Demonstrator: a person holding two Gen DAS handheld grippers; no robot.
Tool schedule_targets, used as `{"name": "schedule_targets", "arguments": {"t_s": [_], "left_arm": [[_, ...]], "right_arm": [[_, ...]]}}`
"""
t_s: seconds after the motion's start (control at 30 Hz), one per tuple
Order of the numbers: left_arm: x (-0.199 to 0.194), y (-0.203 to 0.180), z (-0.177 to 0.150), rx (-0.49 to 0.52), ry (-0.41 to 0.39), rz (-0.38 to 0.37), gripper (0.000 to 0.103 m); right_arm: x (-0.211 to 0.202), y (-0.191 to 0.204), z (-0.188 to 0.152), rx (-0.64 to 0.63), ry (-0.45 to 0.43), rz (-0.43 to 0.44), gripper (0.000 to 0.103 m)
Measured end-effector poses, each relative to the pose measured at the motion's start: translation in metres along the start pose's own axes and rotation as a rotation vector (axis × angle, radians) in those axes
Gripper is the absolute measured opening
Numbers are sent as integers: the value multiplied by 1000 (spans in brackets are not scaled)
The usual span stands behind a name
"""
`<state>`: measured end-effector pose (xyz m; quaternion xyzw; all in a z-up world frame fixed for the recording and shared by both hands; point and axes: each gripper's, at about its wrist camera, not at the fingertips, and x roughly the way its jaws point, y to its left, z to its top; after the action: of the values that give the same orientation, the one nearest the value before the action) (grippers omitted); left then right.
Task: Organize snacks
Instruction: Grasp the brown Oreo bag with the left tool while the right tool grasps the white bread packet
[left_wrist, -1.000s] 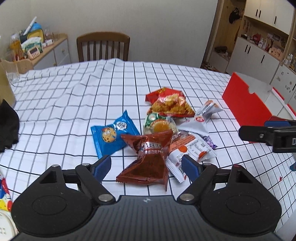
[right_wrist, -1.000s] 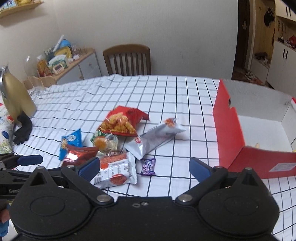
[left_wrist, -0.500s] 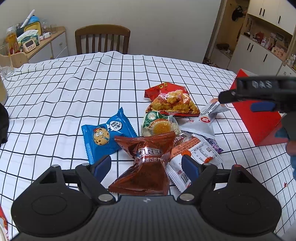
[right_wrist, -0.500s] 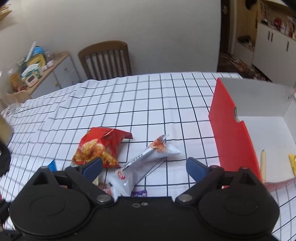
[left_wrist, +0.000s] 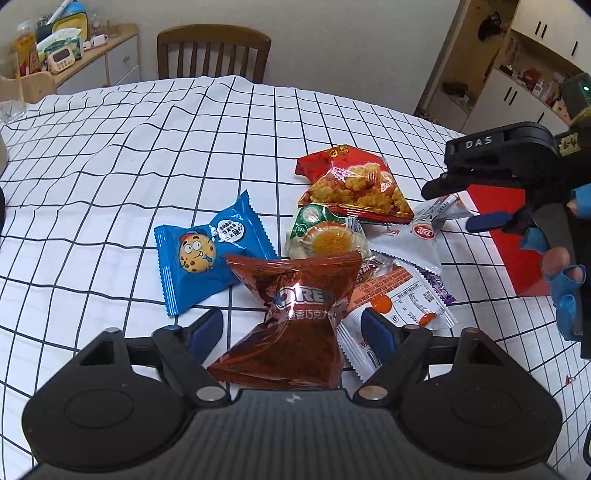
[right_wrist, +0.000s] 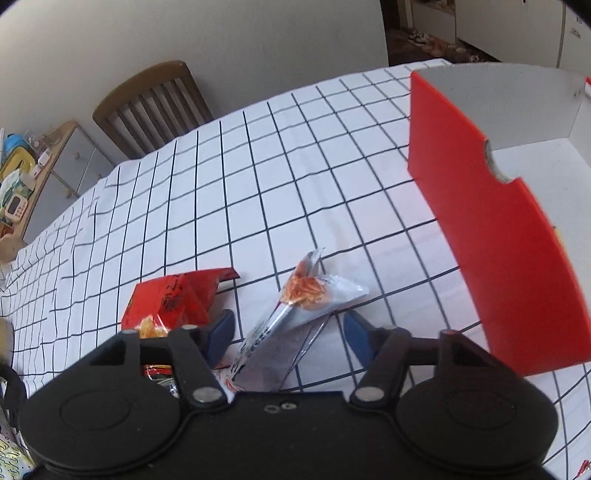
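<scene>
Left gripper (left_wrist: 291, 328) is straddling the Oreo bag (left_wrist: 295, 314) at lower centre, jaws wide. Right gripper (right_wrist: 288, 332) is bracketing the silver packet (right_wrist: 295, 310), jaws wide. Snacks are lying unsorted; red box (right_wrist: 491, 221), right, looks nearly empty.

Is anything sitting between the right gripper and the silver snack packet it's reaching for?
Nothing visible does. The right gripper is open, and the silver snack packet already lies between its fingers. The red snack bag sits just outside the left finger, and the red box stands off to the right, apart from both.
</scene>
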<state>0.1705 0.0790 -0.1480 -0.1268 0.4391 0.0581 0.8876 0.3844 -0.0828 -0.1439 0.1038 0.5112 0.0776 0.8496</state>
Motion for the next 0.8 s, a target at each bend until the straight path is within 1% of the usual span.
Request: {"name": "schedule_targets", "arguments": {"t_s": [0.03,0.1,0.17,0.3,0.37,0.4,0.5,0.6,0.67,0.8], "left_arm": [[1,0,0,0,5,-5,71],[2,0,1,-7,17,-16,68],[2,0,1,-14,23,-20,65],[3,0,4,-16,26,-14,58],[5,-1,4,-7,28,-1,51],[5,-1,4,-4,30,3,49],[5,-2,5,-6,34,6,45],[3,-4,5,7,30,19,42],[2,-4,5,6,31,23,40],[-2,-3,5,-5,28,24,39]], "right_arm": [[1,1,-1,0,4,6,57],[3,3,-2,3,13,17,50],[2,4,-2,14,16,26,37],[2,-3,0,57,27,54,29],[2,-4,-1,54,28,63,21],[1,-4,-1,48,23,65,19],[-3,-5,-1,45,9,77,8],[-8,-7,-1,36,-4,79,6],[-11,-7,-2,14,-14,81,2],[-22,-10,-3,-9,-38,90,2]]}}
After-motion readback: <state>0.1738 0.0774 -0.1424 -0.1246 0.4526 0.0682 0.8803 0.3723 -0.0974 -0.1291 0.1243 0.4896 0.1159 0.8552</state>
